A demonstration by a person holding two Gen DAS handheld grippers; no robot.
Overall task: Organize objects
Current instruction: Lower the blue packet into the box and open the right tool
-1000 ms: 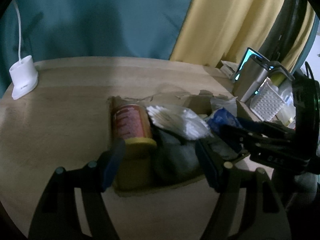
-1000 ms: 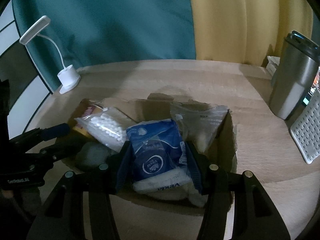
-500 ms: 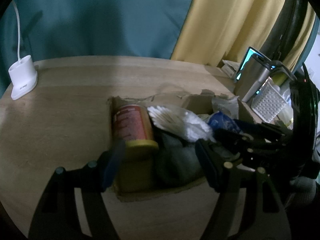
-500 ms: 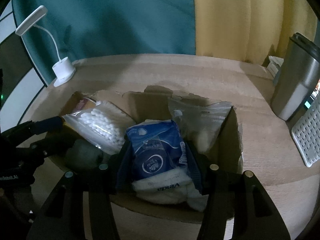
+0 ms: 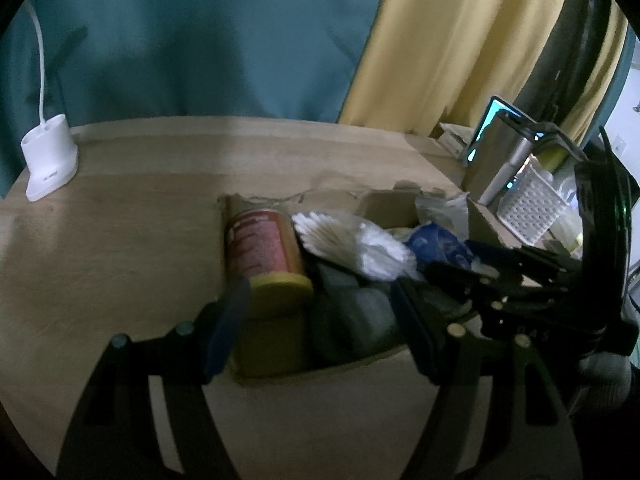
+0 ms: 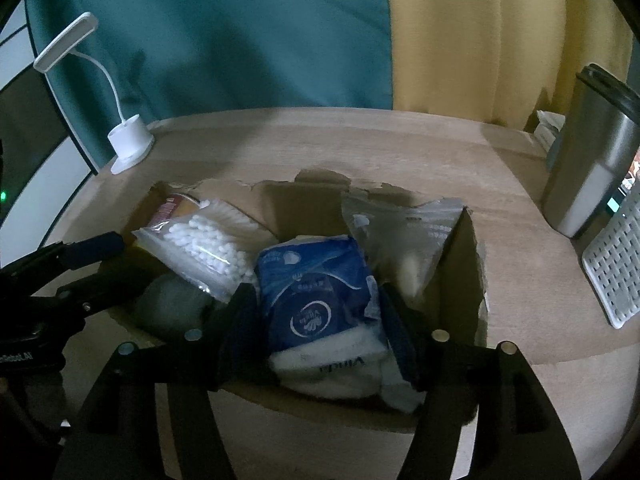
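Teal and yellow curtains hang behind the light wooden desk [image 6: 400, 152]. On that desk stands a torn open brown cardboard box [image 6: 464, 264], the landmark here. Inside the box, at its left end, lies a red-labelled cylindrical can with a yellow lid [image 5: 260, 248]; a clear bag of white cotton swabs [image 6: 208, 240] rests beside the can, above a dark grey bundle [image 5: 352, 316]. A blue-and-white plastic tissue pack [image 6: 320, 304] sits mid-box, a clear zip bag [image 6: 404, 232] behind it. The right tongs [image 6: 320, 336] have just been opening; their fingers flank the tissue pack, apart from it. The left tongs [image 5: 320, 320] stand spread over the box's left end, gripping nothing. Right of the box stands a steel tumbler [image 6: 588, 172]; left, a white lamp [image 6: 128, 144].
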